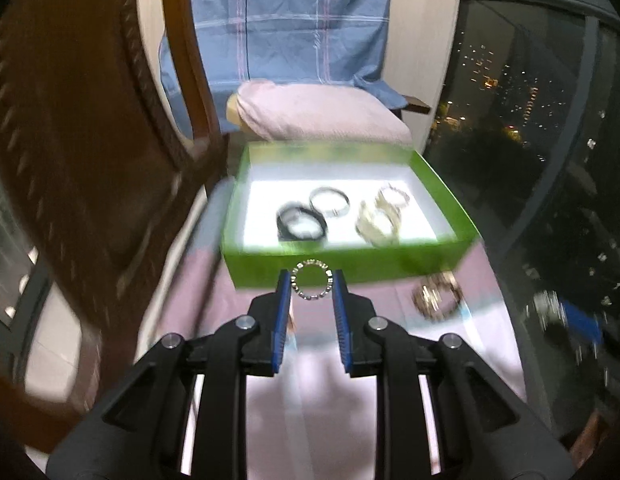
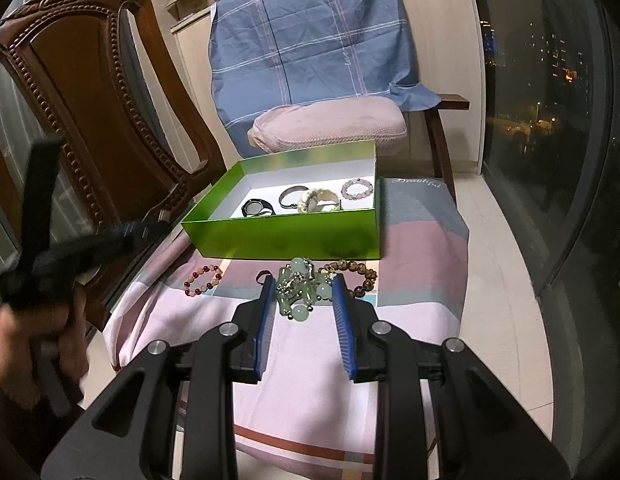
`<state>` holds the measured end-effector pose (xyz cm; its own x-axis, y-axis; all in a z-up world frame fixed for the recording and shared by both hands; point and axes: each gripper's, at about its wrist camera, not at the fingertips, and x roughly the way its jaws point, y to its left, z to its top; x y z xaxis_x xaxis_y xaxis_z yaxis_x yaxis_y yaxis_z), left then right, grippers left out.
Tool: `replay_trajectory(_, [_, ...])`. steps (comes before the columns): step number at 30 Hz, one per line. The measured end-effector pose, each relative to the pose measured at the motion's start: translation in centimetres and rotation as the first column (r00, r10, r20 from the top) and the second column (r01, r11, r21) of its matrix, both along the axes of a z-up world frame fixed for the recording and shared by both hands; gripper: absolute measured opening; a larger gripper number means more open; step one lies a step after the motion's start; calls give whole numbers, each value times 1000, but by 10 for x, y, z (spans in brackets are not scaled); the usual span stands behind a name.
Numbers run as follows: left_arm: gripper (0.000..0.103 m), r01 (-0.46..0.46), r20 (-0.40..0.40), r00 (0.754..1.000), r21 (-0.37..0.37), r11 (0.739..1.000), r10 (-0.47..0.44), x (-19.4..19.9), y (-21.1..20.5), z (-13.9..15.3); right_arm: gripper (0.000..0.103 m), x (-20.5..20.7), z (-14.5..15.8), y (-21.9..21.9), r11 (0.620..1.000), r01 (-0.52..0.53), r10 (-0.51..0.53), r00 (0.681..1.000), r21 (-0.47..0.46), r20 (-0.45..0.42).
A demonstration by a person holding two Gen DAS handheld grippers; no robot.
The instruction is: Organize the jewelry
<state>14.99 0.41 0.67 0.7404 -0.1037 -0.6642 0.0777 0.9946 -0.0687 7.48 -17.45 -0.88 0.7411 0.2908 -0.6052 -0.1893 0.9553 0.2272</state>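
Note:
My left gripper is shut on a small beaded bracelet, held up in front of the green box; the view is blurred. The box holds a black bracelet, a silver bangle, a pale bangle and a pink bead bracelet. My right gripper is open around a heap of pale green jade beads on the cloth. A red-and-pink bead bracelet lies to its left and a brown bead bracelet to its right.
A carved wooden chair stands at the left, with the left hand and its gripper in front of it. A pink cushion and blue plaid cloth sit behind the box. A dark window is at the right.

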Motion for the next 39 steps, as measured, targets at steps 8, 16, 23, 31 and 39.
replay_trajectory(8, [21, -39, -56, 998, 11, 999, 40, 112, -5, 15, 29, 9, -7, 7, 1000, -18, 19, 999, 21, -27])
replay_trajectory(16, [58, -117, -119, 985, 57, 991, 124, 161, 1, 0, 29, 11, -6, 5, 999, -28, 28, 999, 22, -25])
replay_trajectory(23, [85, -58, 54, 997, 19, 998, 57, 38, 2, 31, 29, 13, -6, 4, 999, -24, 25, 999, 26, -23])
replay_trajectory(31, [90, 3, 133, 991, 9, 1000, -4, -73, -7, 5, 29, 13, -13, 20, 999, -39, 38, 999, -23, -34])
replay_trajectory(39, [90, -59, 78, 995, -24, 998, 61, -64, 22, -9, 29, 21, -12, 33, 997, -27, 25, 999, -66, -25])
